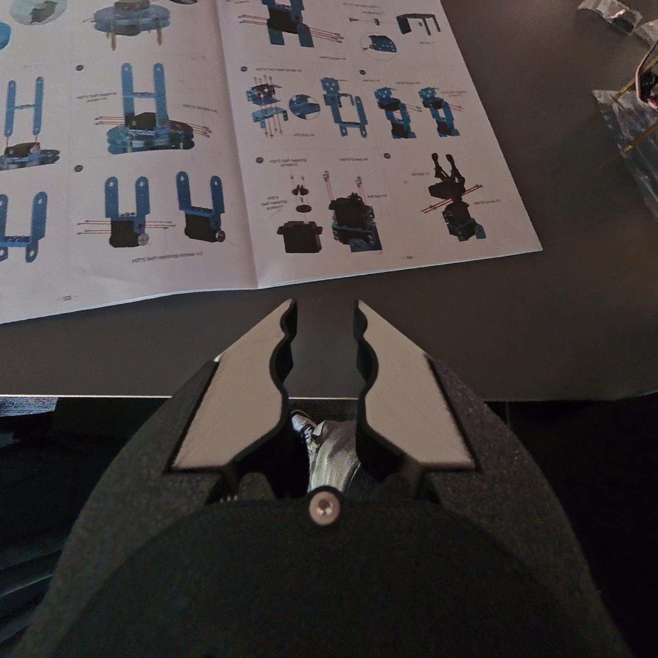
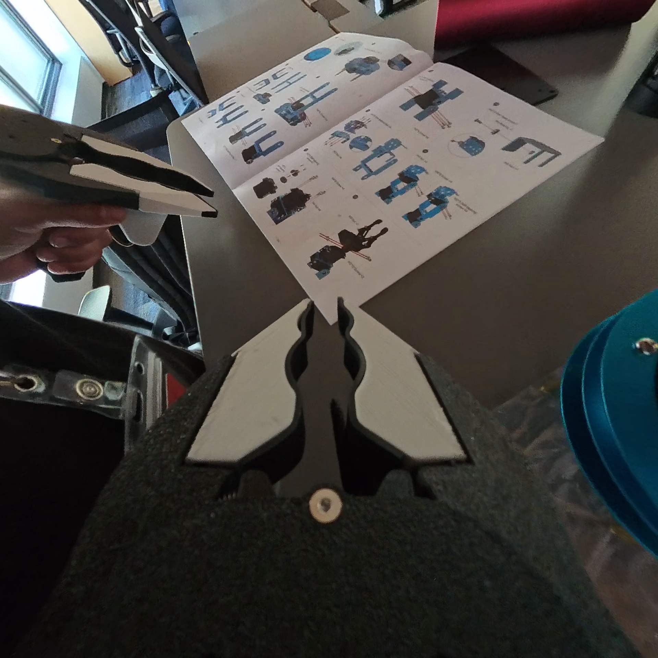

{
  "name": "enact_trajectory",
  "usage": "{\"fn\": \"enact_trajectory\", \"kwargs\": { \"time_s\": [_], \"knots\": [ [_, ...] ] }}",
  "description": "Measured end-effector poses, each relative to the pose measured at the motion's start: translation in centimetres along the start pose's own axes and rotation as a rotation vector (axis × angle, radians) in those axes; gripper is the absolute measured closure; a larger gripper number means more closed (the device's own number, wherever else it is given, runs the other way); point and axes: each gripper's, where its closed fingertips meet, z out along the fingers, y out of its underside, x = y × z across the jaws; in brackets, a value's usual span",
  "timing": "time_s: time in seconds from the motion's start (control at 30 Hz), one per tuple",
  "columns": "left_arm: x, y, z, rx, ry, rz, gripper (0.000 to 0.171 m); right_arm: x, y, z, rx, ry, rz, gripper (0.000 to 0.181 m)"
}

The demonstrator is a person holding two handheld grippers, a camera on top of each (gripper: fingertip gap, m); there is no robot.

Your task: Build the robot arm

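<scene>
Both grippers look alike. The left gripper (image 1: 325, 306) has a rough black body, pale grey plates on its two fingers (image 1: 245, 384), wavy black inner pads and a silver screw (image 1: 323, 511) at the centre. The right gripper (image 2: 325, 306) has the same black grainy shell, grey-topped fingers (image 2: 261, 391), wavy black pads and silver screw (image 2: 324, 506).

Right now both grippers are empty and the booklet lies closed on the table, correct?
Not quite. The booklet lies open on the table, both pages showing in the right wrist view. The left gripper and right gripper are indeed empty.
</scene>
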Motion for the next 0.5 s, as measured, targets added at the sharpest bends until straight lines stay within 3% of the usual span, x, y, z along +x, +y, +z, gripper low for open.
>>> {"fn": "enact_trajectory", "kwargs": {
  "time_s": [0.5],
  "knots": [
    [0.8, -0.9, 0.7, -0.006, 0.019, 0.039, 0.141, 0.6, 0.9, -0.9, -0.004, 0.019, 0.026, 0.168]
  ]
}}
